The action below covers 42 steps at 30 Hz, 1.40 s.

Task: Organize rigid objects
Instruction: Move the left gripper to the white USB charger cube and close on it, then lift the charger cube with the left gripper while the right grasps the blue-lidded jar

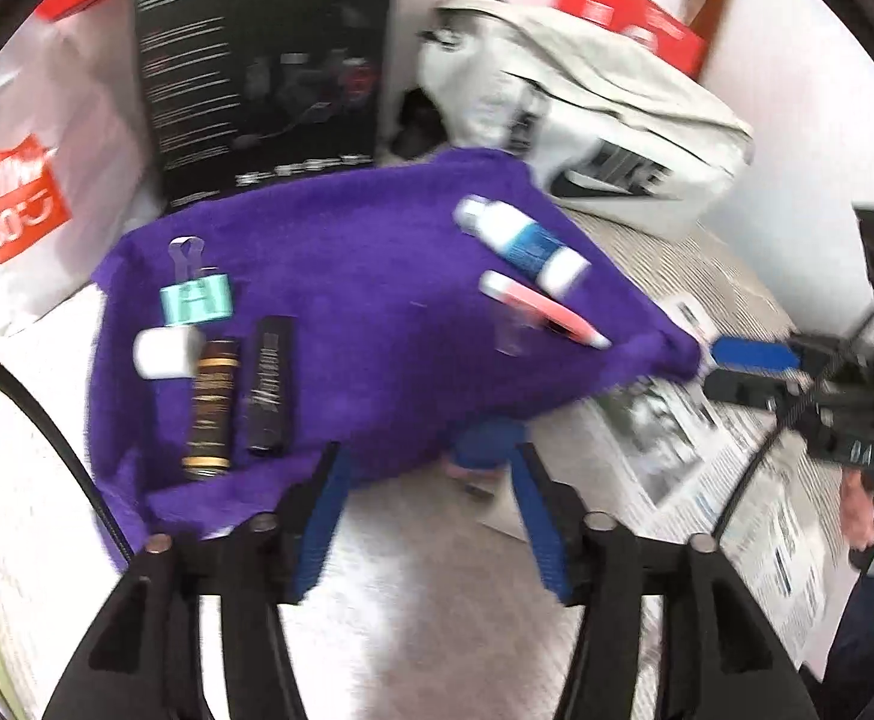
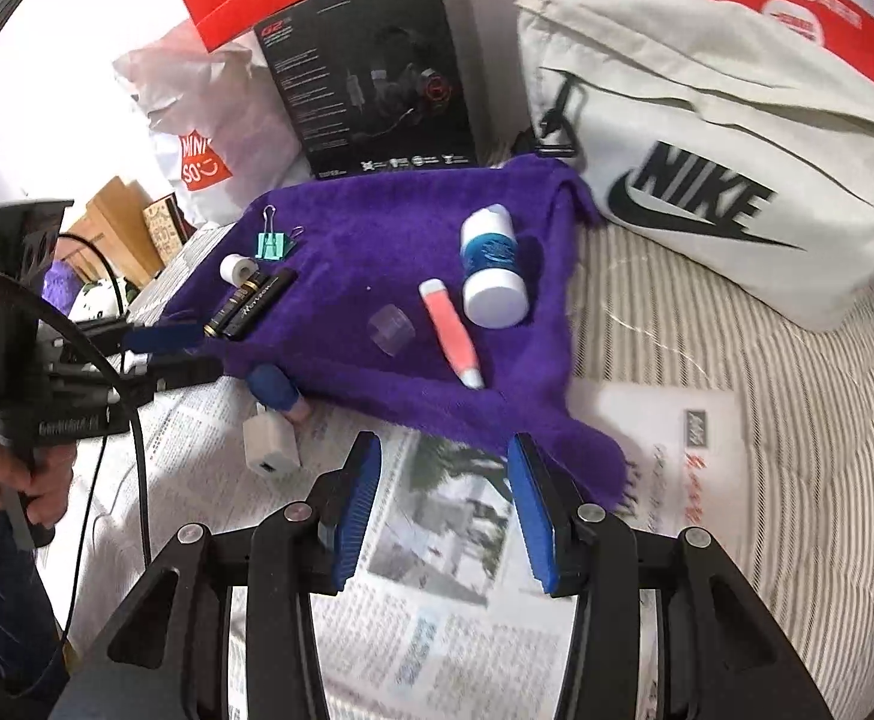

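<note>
Left gripper (image 1: 431, 510) parted, empty; right gripper (image 2: 442, 504) parted, empty. Near edge of purple towel (image 2: 413, 228), 2 dark tubes (image 2: 251, 303) side by side far left, likely sorted.

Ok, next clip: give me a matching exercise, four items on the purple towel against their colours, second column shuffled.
Items:
1. binder clip
2. pen-like stick
3. small cup
4. capped bottle

Colours:
A. white with a blue band
B. clear
C. teal
D. coral pink with white ends

Pairs: 1-C, 2-D, 3-B, 4-A
</note>
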Each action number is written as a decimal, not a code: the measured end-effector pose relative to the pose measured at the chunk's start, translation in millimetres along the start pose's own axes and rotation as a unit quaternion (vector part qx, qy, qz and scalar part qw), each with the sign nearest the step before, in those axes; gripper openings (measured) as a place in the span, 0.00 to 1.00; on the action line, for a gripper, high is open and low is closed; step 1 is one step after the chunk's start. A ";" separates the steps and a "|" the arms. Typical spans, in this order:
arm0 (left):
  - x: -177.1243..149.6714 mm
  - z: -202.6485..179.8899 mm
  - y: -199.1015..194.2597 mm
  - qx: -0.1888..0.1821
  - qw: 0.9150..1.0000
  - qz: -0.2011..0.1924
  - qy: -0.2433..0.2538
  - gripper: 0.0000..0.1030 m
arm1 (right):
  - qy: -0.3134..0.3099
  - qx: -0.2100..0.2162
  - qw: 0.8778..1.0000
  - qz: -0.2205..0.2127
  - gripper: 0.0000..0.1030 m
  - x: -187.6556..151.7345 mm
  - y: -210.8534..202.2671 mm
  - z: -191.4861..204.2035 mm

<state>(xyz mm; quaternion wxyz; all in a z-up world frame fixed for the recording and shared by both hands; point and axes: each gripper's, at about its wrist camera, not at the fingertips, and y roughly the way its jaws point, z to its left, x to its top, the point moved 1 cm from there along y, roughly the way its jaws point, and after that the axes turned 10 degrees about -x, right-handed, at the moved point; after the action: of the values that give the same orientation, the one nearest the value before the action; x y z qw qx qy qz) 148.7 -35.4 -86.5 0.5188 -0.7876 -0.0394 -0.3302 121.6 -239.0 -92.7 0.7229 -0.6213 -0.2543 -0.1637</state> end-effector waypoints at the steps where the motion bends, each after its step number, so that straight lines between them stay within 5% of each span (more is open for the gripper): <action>1: -2.4 -5.7 3.6 -0.004 1.000 0.001 0.016 0.62 | 0.004 0.000 1.000 -0.001 0.43 -2.4 -3.0 -2.6; 13: -11.6 -18.6 43.1 0.001 0.998 0.035 0.061 0.65 | 0.028 -0.020 0.999 -0.002 0.43 -19.5 -14.2 -27.7; 16: -13.0 -21.9 47.8 -0.012 0.996 0.039 0.075 0.45 | 0.030 -0.023 0.999 0.003 0.43 -21.8 -11.0 -31.3; 19: -15.2 -25.1 48.0 -0.014 0.996 0.039 0.082 0.42 | 0.035 -0.024 0.999 0.009 0.43 -23.5 -6.2 -34.1; 36: -29.4 -19.0 37.7 0.014 0.998 0.035 0.047 0.41 | 0.028 -0.012 0.999 0.024 0.43 -27.3 5.3 -25.4; 42: -42.2 12.6 19.5 0.056 0.998 0.034 0.012 0.41 | 0.001 0.004 1.000 0.024 0.43 -21.3 10.3 0.7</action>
<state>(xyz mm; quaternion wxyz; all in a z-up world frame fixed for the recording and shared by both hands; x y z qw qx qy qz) 129.7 -21.9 -128.6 0.5733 -0.7542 -0.0244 -0.3194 109.7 -238.3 -113.2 0.7292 -0.6243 -0.2396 -0.1456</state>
